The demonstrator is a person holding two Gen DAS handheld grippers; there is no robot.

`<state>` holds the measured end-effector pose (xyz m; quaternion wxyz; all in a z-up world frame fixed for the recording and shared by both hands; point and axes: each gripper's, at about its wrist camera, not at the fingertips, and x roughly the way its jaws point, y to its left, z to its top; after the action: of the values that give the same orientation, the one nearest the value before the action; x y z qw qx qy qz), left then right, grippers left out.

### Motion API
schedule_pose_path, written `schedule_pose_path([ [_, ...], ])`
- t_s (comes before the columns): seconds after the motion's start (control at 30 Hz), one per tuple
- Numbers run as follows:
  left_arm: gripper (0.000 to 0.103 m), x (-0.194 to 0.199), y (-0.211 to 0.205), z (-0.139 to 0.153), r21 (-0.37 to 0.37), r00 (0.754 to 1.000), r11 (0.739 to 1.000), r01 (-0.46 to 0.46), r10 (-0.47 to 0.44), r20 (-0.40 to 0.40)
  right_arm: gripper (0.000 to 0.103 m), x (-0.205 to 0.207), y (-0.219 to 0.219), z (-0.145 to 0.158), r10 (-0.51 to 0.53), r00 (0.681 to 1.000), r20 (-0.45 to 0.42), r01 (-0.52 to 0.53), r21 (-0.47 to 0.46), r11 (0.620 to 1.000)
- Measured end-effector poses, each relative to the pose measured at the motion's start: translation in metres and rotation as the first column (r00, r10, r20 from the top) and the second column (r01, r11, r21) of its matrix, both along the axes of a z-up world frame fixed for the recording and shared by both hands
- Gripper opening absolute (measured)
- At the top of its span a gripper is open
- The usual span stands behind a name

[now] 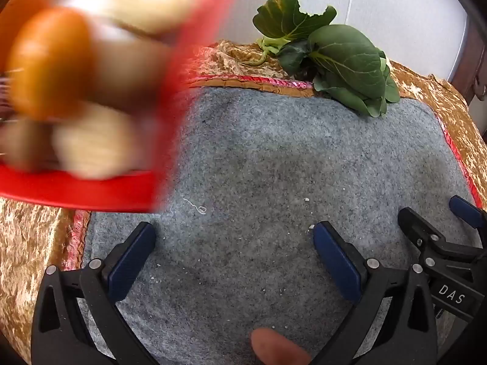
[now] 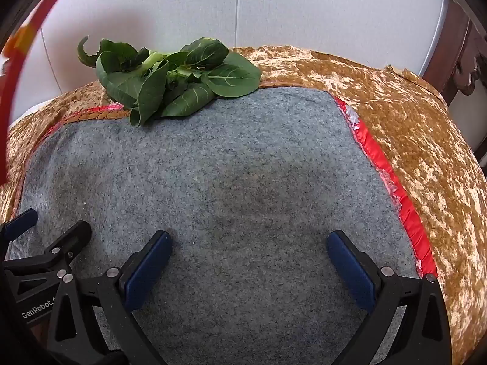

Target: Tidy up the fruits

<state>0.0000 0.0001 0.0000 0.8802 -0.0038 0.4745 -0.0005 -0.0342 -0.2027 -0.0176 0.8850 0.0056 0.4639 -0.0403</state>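
Fruit tray far left, both grippers empty.

L to R: red tray (image 1: 91, 191) w/ orange fruit (image 1: 50, 60) (blurred; prob. firm, rolls, grip across its middle), left gripper (image 1: 234, 243) spread wide, right gripper (image 2: 248, 249) likewise, over grey mat (image 2: 243, 167); greens (image 2: 170, 76) behind.

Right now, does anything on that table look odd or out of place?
Yes: a bunch of leafy greens lies loose at the far edge of the grey mat, one leaf ragged. The red basket at the left is blurred.
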Motion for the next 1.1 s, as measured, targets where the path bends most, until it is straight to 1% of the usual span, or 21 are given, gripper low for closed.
schedule_pose_path([
  [1.1,0.103,0.0011,0.0037,-0.0060,0.007,1.000,1.000,0.000,0.000,-0.005,0.102,-0.0001,-0.0015,-0.0004,0.000,1.000,0.008,0.000,-0.007,1.000],
])
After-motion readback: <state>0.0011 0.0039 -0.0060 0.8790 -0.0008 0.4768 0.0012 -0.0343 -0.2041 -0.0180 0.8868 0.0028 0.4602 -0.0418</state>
